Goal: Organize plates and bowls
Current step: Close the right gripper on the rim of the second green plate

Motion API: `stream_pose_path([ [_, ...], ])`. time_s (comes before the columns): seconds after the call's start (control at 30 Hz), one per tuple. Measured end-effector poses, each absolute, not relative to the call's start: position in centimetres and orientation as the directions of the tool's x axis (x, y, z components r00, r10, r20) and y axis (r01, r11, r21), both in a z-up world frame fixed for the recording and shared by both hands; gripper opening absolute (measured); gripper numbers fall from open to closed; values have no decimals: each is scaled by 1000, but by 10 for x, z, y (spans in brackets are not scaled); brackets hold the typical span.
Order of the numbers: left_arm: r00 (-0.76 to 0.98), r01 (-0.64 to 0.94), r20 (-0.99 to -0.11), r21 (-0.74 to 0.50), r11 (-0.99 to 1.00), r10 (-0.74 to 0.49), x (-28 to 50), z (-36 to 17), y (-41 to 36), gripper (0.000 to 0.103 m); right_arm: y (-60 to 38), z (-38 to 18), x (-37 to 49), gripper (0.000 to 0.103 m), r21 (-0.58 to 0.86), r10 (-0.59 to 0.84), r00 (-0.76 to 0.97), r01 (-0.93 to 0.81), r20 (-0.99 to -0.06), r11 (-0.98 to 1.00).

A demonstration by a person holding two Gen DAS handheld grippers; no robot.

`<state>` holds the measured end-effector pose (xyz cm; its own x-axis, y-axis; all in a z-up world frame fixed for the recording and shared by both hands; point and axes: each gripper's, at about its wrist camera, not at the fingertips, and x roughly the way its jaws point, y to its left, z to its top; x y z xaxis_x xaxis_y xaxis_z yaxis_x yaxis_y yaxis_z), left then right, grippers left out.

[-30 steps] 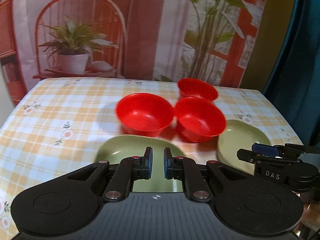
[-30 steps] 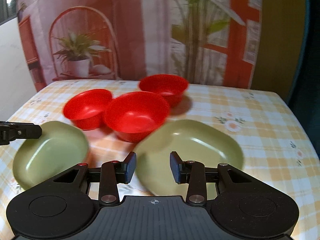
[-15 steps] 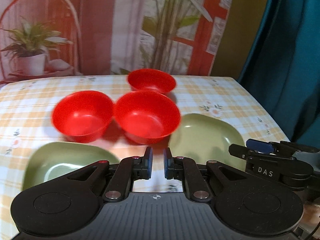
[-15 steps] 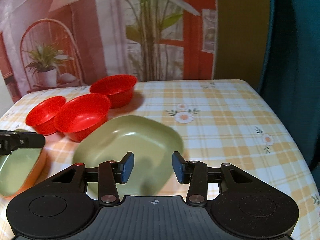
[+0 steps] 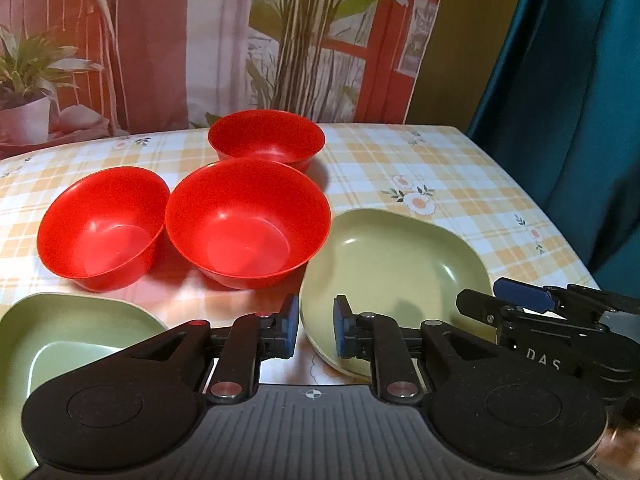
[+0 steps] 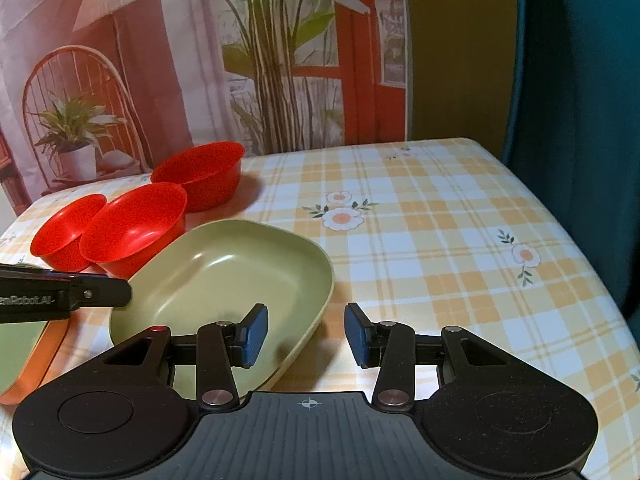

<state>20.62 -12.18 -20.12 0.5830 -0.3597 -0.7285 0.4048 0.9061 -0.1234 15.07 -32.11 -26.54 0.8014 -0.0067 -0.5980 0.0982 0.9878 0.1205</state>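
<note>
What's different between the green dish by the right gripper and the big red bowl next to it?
The green plate is shallow and squarish with rounded corners; the middle red bowl is round and deep. The plate spreads wider over the tablecloth, while the bowl stands taller. The right gripper has one finger over the plate's rim; nothing reaches into the bowl. Both are plain, glossy, empty and upright.

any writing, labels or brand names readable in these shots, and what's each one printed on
"DAS" – white letters on the body of the right claw, seen from the left wrist view.
"enRobot.AI" – white print on the side of the left claw, seen from the right wrist view; its start is cut off by the frame edge.
The poster on the printed backdrop is too blurred to read.
</note>
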Motion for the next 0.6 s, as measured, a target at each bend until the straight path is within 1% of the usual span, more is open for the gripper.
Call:
stream_pose_path([
  [0.2,569,407,-744,-114,906,-350,214,-208,-127,19,-322,-270,154,38,142,16,796,89,-605,986],
  [0.4,558,408,-756,-108,907,-341,219,-214,-130,19,-323,-272,155,34,161,28,794,89,-608,983],
  [0.47,556,409,-758,-107,906,-341,219,-215,-131,19,-323,-273,154,31,167,32,793,88,-608,982],
  [0.6,564,418,-751,-100,903,-344,215,-215,-130,15,-323,-272,152,29,165,24,793,97,-608,982],
])
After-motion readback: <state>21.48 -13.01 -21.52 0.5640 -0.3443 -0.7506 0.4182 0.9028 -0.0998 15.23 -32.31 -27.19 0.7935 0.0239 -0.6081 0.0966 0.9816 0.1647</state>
